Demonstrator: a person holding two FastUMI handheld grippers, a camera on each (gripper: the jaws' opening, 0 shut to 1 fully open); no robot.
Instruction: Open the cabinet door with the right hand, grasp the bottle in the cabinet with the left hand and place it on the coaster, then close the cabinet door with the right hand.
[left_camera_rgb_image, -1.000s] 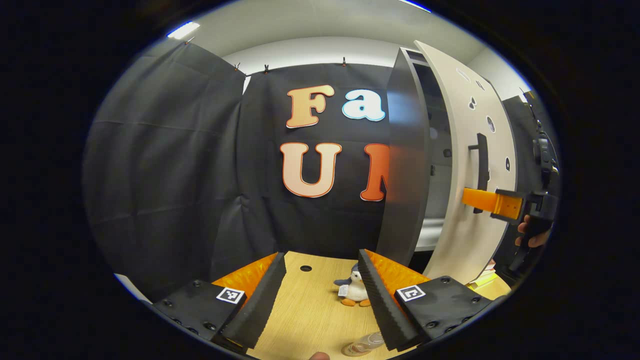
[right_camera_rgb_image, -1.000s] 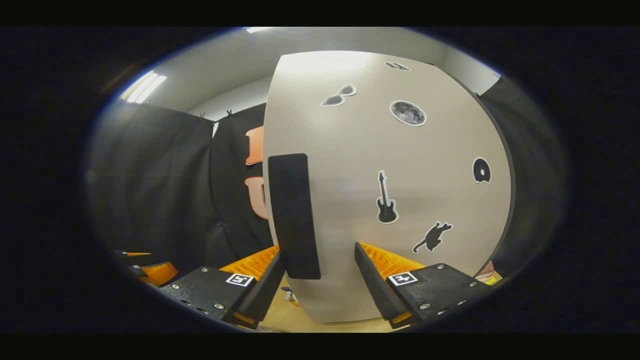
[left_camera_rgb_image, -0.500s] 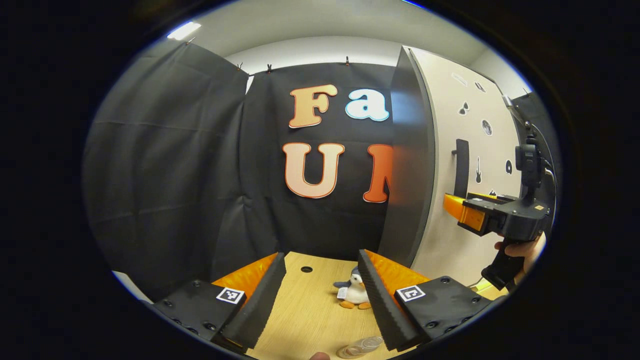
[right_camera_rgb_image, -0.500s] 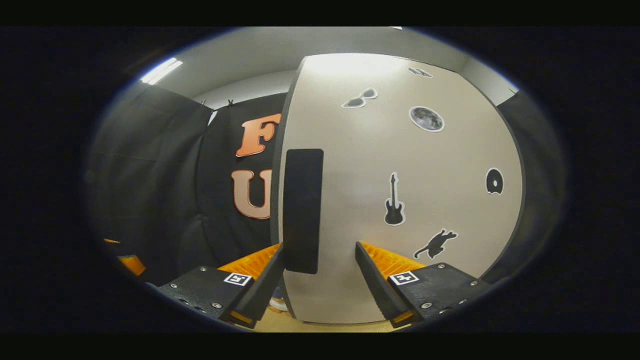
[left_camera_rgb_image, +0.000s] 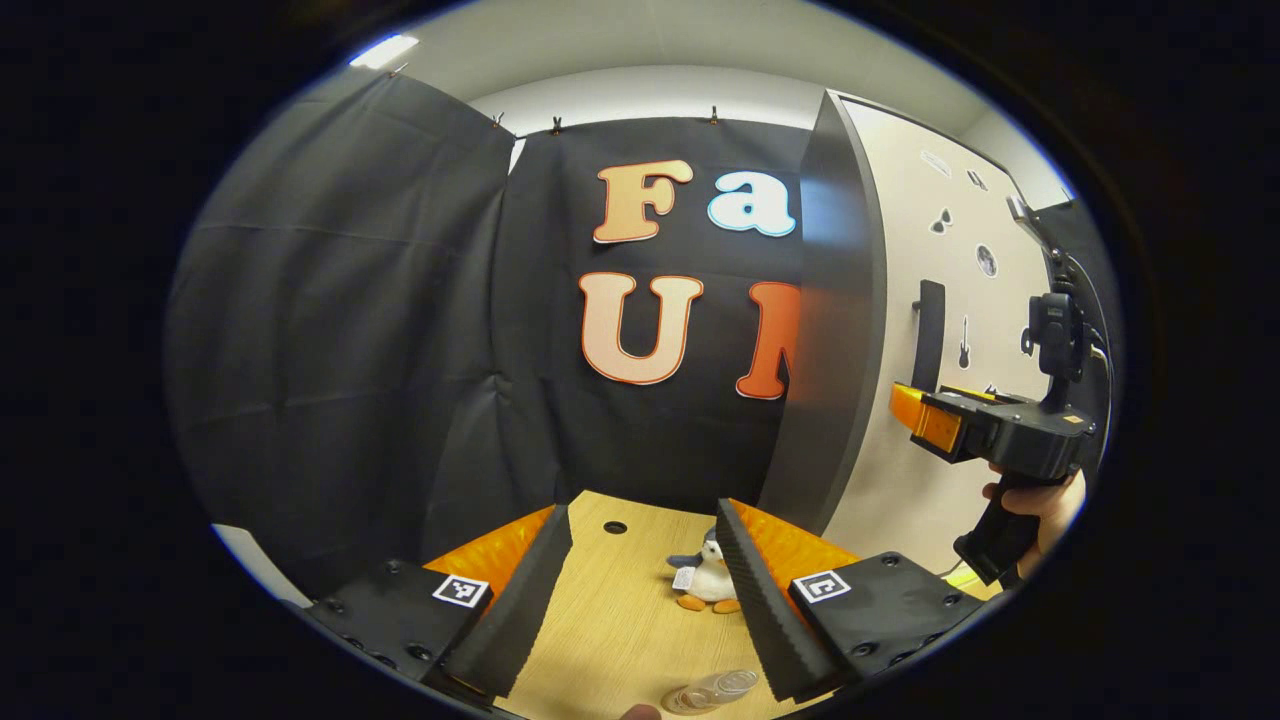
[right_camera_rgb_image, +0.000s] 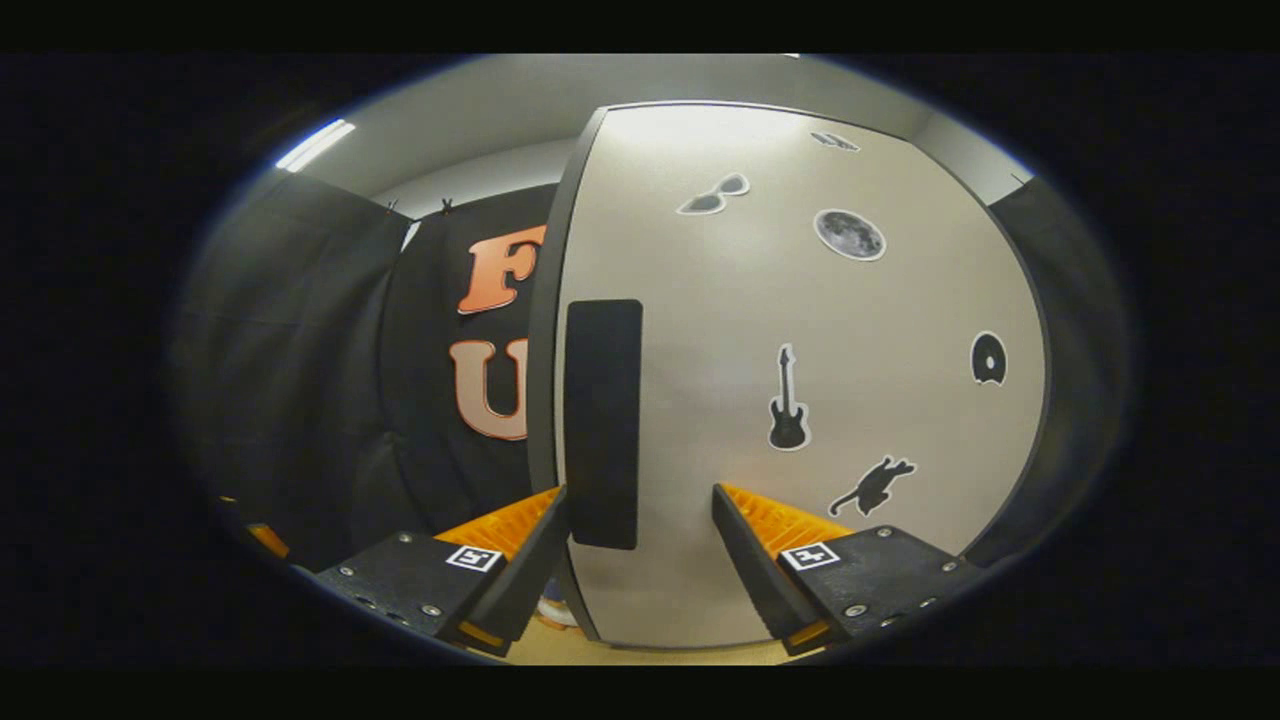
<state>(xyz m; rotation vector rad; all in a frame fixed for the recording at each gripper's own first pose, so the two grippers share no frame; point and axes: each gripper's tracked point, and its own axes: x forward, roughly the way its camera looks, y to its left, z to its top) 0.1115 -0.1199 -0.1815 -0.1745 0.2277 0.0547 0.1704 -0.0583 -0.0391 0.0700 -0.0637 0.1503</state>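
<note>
Swung shut since a second ago, the pale grey cabinet door with black stickers (left_camera_rgb_image: 960, 300) now sits flush. From the left gripper view, the left gripper (left_camera_rgb_image: 640, 600) hangs released over the light wooden table (left_camera_rgb_image: 620, 630) — a clear plastic bottle (left_camera_rgb_image: 712, 690) lies just below, near a small plush penguin (left_camera_rgb_image: 706, 580). From the right gripper view, the right gripper (right_camera_rgb_image: 640, 560) gapes before the door's flat black handle (right_camera_rgb_image: 602, 420), grasping nothing.

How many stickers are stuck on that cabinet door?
5 on the cabinet door in the right gripper view: sunglasses and moon up high, guitar mid-door, cat below, round one at right. A mark at the top edge may be another.
</note>
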